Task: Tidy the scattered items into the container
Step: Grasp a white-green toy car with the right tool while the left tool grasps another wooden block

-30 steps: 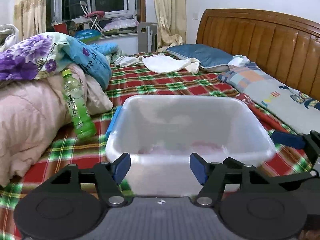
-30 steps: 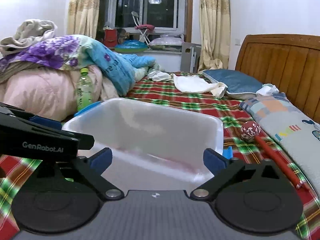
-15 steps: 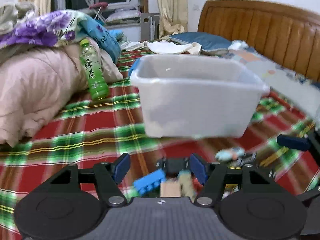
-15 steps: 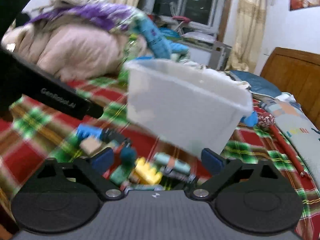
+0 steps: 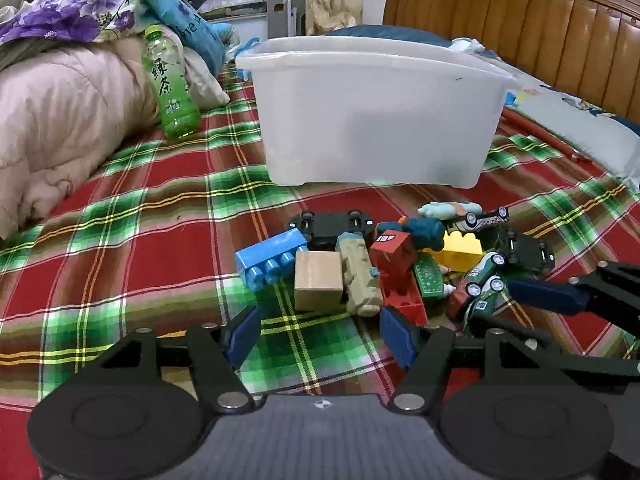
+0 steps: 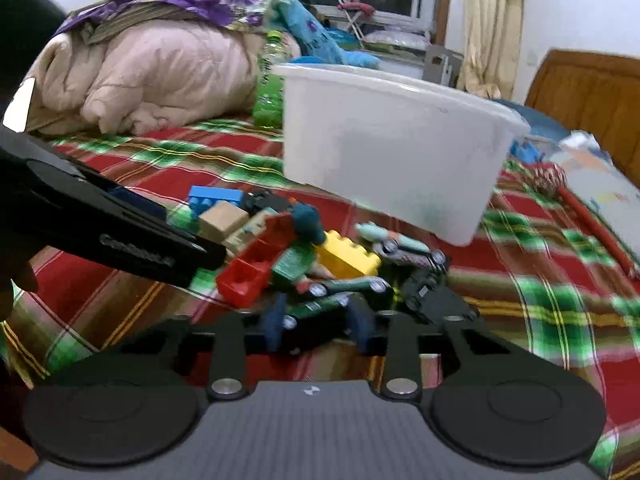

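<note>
Your right hand-held gripper [image 6: 316, 326] closes around a green toy car [image 6: 320, 306] at the pile's near edge; it's light, hard and slippery, so pinch across its sides. Your left hand-held gripper [image 5: 320, 334] is spread, empty. The container [image 5: 376, 112] sits just beyond.

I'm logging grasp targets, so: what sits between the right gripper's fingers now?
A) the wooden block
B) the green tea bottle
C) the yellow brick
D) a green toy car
D: in the right wrist view the right gripper has its fingers on either side of a green toy car.
</note>
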